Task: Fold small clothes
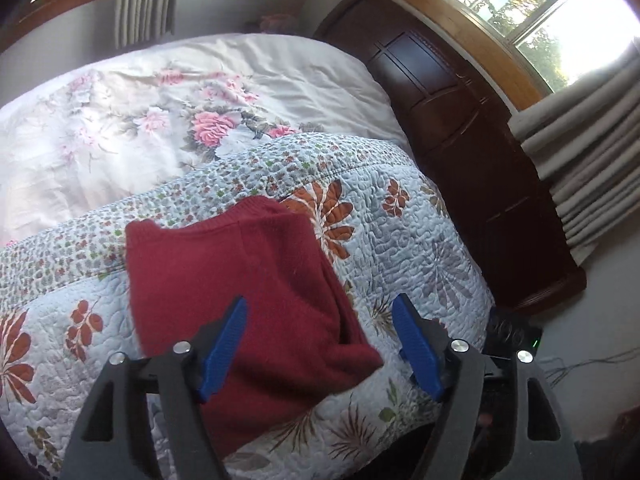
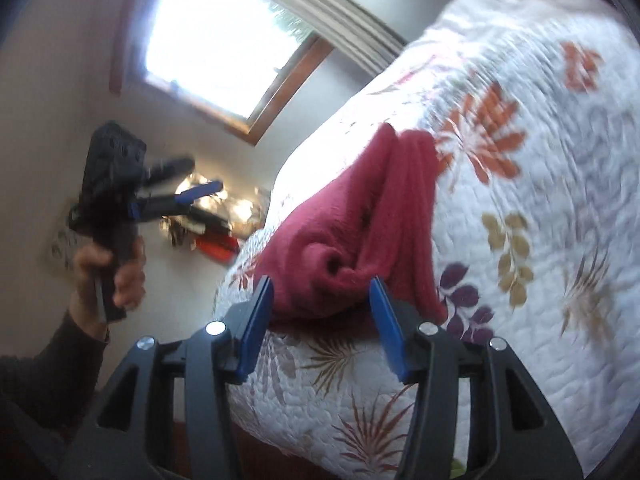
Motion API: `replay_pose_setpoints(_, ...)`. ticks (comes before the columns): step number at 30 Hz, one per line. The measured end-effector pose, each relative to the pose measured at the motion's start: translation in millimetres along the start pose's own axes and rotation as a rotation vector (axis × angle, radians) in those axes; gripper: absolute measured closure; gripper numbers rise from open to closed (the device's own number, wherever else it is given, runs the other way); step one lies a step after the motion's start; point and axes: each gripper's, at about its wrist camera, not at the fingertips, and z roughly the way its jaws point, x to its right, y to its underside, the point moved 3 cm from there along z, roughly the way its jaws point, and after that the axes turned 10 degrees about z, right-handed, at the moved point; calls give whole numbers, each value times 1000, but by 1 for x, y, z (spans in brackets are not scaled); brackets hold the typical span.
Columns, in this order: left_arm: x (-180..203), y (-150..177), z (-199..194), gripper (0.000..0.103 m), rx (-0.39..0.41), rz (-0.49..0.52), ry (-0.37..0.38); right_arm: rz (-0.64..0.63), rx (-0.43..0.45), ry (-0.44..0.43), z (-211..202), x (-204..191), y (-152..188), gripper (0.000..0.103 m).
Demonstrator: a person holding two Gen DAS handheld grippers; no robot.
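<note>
i have the red knit garment (image 1: 244,300) lying folded near the quilt's (image 1: 420,240) front edge. my left gripper (image 1: 320,336) and right gripper (image 2: 320,312) both gape empty. folding looks nearly done; next i'd square its bunched near end.
</note>
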Motion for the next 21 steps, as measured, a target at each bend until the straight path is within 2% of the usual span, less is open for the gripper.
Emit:
replay_pose_setpoints(2, 0, 30, -4, 26, 14, 7, -23, -89, -62, 9, 9, -16, -11, 50)
replay_pose_setpoints(3, -1, 40, -4, 27, 20, -1, -16, -121, -112, 23, 20, -21, -16, 46)
replay_pose_setpoints(6, -5, 66, -1, 28, 44, -39, 23, -161, -241, 47, 58, -21, -24, 46)
replay_pose_setpoints(7, -5, 72, 1, 28, 45, -47, 36, -152, -301, 41, 71, -17, -24, 49)
replay_pose_setpoints(8, -6, 77, 3, 29, 44, -56, 50, -144, -344, 52, 80, -14, -24, 58)
replay_pose_setpoints(9, -7, 82, 5, 30, 40, -62, 61, -142, -395, 77, 88, -8, -22, 88)
replay_pose_setpoints(10, -6, 85, 8, 31, 31, -62, 72, -127, -427, 80, 90, -4, -21, 89)
replay_pose_setpoints(12, 0, 91, 12, 35, 13, -41, 103, -109, -456, 40, 78, -2, -19, 92)
replay_pose_setpoints(15, 14, 94, 15, 38, -3, 12, 173, -73, -426, -5, 44, 7, -23, 95)
replay_pose_setpoints(18, 27, 96, 27, 44, -28, 45, 256, -9, -416, 41, 43, 41, -24, 96)
replay_pose_setpoints(21, 29, 100, 48, 46, -75, 56, 285, 36, -435, 110, 62, 72, -11, 97)
